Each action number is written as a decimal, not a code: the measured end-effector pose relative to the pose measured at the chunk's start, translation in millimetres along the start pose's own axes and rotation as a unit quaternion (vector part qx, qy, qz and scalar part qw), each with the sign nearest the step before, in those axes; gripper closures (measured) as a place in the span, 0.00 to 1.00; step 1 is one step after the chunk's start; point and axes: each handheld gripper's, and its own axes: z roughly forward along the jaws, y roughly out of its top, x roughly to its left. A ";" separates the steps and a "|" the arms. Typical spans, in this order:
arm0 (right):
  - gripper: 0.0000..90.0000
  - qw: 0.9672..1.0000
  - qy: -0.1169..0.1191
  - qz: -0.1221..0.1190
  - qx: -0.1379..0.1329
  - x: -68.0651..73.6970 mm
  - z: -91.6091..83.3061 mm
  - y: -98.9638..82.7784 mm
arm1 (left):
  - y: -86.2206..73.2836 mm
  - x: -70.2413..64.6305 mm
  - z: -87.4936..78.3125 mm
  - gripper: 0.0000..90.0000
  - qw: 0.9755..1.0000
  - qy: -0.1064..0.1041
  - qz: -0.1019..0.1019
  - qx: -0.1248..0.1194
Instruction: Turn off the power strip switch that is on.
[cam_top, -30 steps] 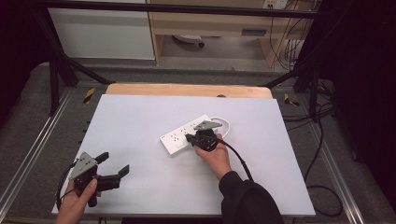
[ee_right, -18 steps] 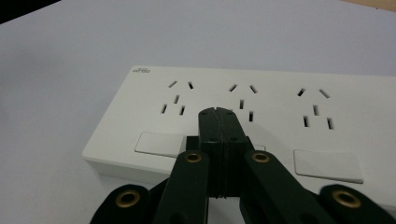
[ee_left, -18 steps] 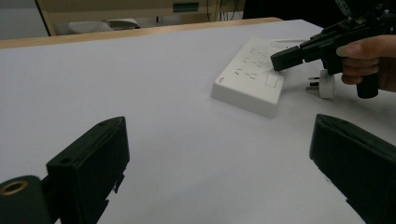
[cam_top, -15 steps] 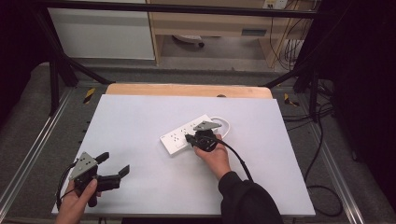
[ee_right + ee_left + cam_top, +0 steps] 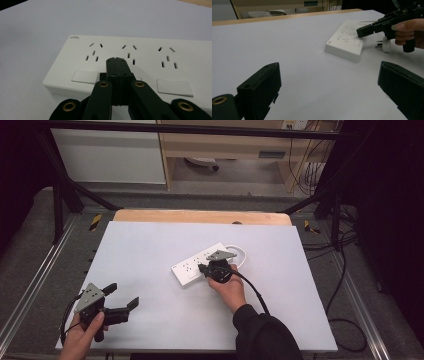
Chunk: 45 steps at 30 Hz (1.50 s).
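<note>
**Nothing moved: closed jaws over the power strip**

Both hands sit as they did a second ago. The right gripper [image 5: 204, 268], jaws pressed together and empty, is over the white power strip [image 5: 200, 265] at mid-table, its plug [image 5: 385, 44] lying just beside. The left gripper [image 5: 122, 300], jaws wide open, waits near the near-left edge of the table [image 5: 145, 240]; bare surface lies between them.

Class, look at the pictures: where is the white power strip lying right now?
In the high view the power strip lies near the middle of the white table, slightly right, with the shut right gripper over its near edge.
</note>
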 end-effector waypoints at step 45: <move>1.00 1.000 0.002 -0.022 -0.020 -3.2 -12.1 10.4 | -1.2 1.4 -0.8 0.05 1.000 0.004 -0.003 0.003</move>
